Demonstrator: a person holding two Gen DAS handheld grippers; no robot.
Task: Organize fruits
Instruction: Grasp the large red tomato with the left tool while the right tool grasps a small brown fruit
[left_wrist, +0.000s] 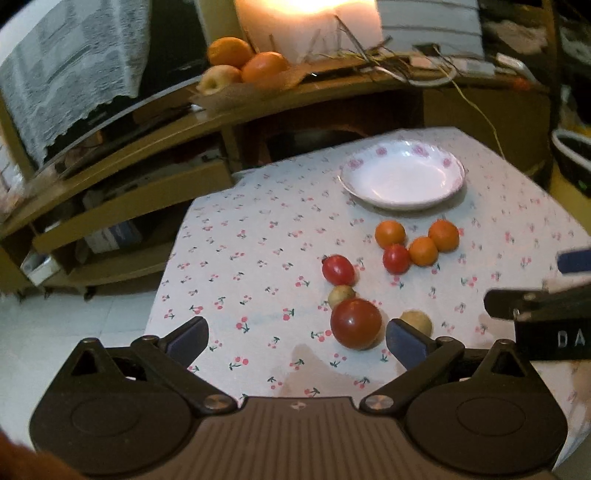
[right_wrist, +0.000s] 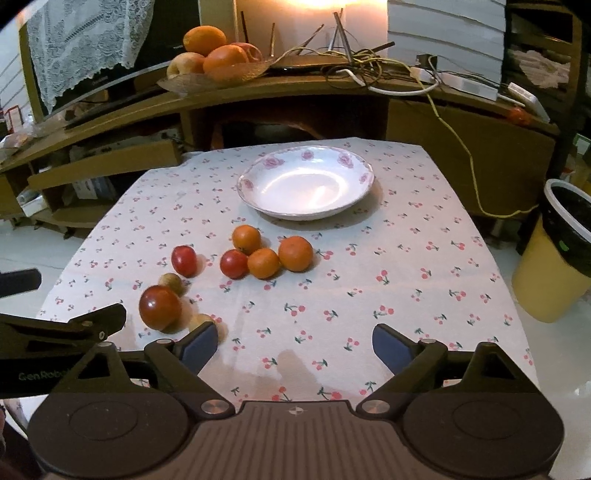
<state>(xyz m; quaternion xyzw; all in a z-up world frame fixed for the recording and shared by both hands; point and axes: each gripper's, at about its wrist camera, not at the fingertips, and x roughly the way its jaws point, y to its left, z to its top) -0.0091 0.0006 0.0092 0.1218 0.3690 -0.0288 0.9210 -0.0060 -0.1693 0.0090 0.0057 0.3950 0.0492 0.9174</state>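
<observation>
- Well, I see the table (right_wrist: 406, 258) with its cherry-print cloth ending at a far edge just behind the plate (right_wrist: 306, 186), and the right half of the cloth lies bare, with open room there
- A yellow bin (right_wrist: 550, 266) stands on the floor off the table's right edge
- My left tongs (left_wrist: 295, 338) stand open over the near left of the cloth; the big tomato (left_wrist: 355, 323) sits between their pads, close to the right one, not pressed by either
- My right tongs (right_wrist: 295, 345) are spread wide over bare cloth, nothing between them; the fruit lies ahead and to their left
- I count three oranges (right_wrist: 295, 253), three red tomatoes, two small pale fruits (right_wrist: 171, 282), all loose on the cloth, and one empty plate beyond them
</observation>
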